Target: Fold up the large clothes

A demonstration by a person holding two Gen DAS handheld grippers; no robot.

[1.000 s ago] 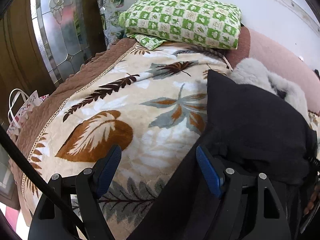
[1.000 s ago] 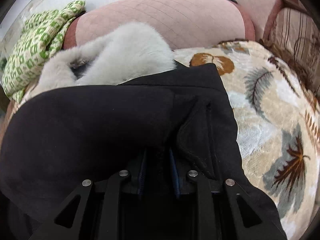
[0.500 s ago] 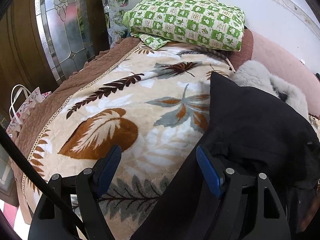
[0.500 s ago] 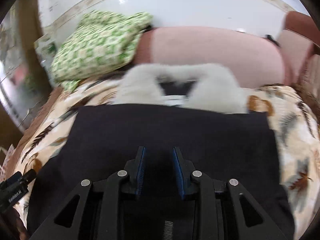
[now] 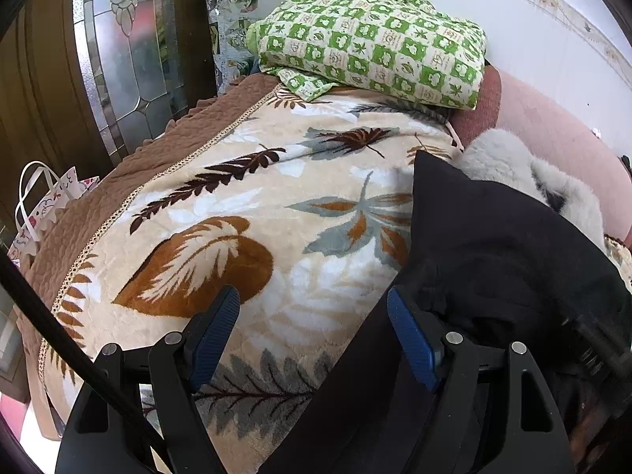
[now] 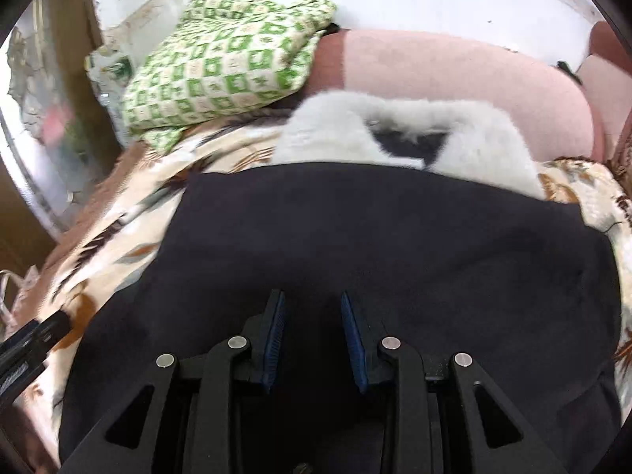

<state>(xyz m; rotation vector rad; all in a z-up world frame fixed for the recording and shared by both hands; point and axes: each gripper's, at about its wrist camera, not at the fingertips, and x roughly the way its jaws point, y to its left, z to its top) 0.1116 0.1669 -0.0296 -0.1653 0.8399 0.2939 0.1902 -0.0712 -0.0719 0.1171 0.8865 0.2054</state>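
Note:
A large black coat [image 6: 379,245] with a white fur collar [image 6: 395,134] lies on a leaf-patterned blanket [image 5: 245,213] on a bed. It also shows in the left wrist view [image 5: 505,260], with the collar [image 5: 501,166] behind it. My left gripper [image 5: 314,316] is open wide over the blanket at the coat's left edge, its right finger against the black cloth. My right gripper [image 6: 312,316] hovers over the middle of the coat, jaws a narrow gap apart, with nothing seen between them.
A green checked folded quilt [image 5: 371,35] lies at the head of the bed, against a pink headboard cushion [image 6: 454,75]. A glass-panelled wooden door [image 5: 118,51] stands left. A paper gift bag [image 5: 43,205] sits on the floor by the bed's brown edge [image 5: 134,170].
My right gripper let go of the coat's fold, opened slightly and swung left to face the middle of the coat. The left gripper shifted only slightly.

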